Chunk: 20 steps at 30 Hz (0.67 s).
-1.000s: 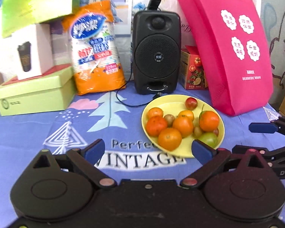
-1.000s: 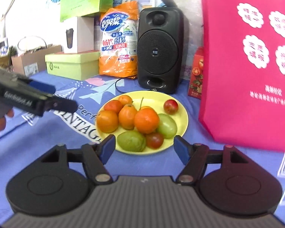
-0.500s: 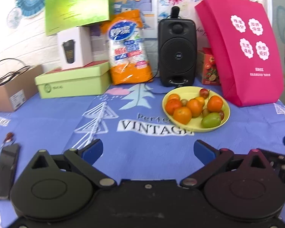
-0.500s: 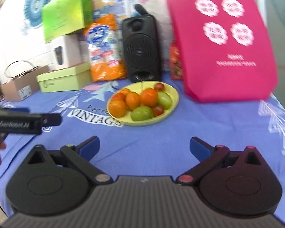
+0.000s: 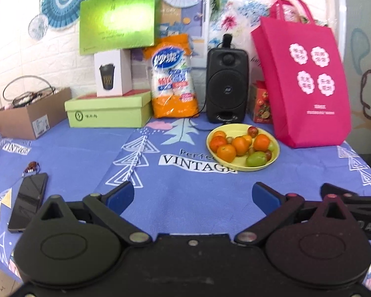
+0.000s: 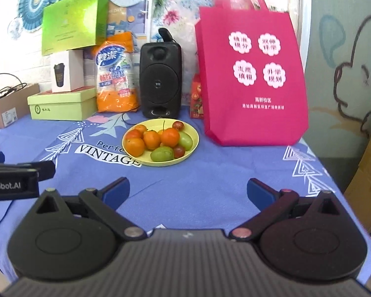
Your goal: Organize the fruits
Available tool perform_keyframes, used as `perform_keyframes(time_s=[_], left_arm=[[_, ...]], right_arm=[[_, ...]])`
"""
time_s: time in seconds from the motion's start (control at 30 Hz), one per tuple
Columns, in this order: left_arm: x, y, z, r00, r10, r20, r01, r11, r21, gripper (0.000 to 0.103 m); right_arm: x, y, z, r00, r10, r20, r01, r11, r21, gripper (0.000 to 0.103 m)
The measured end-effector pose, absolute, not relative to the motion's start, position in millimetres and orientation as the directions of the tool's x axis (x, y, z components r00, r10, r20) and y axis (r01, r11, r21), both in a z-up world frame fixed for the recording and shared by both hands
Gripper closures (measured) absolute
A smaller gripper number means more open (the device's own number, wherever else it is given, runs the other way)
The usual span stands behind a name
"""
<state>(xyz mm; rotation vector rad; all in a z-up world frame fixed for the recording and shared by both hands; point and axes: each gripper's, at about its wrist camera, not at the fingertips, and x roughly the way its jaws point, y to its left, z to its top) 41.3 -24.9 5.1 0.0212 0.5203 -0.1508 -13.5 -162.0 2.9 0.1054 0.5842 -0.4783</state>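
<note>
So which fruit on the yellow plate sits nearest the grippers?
The green fruit at the front rim of the yellow plate. It is oval and green, ahead of the oranges, with a small red fruit beside it.

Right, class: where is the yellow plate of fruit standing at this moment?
In both views the yellow plate stands on the blue tablecloth, just in front of the black speaker, with the pink bag to its right.

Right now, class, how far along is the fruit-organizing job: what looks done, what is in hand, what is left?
Done: the oranges, green fruits and small red ones all sit on the yellow plate.
In hand: nothing; the left tongs and right tongs are open and empty above the blue tablecloth.
Left: no loose fruit shows on the cloth, so apparently nothing.
</note>
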Motion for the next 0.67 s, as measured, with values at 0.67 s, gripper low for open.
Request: perform_keyframes(time_s=[0.67], left_arm=[[7, -27, 16, 0.868, -0.180, -0.464, 0.155, 0.984, -0.091, 0.000]], right_arm=[[-29, -164, 3, 0.714, -0.427, -0.555, 0.487, 0.872, -0.044, 0.000]])
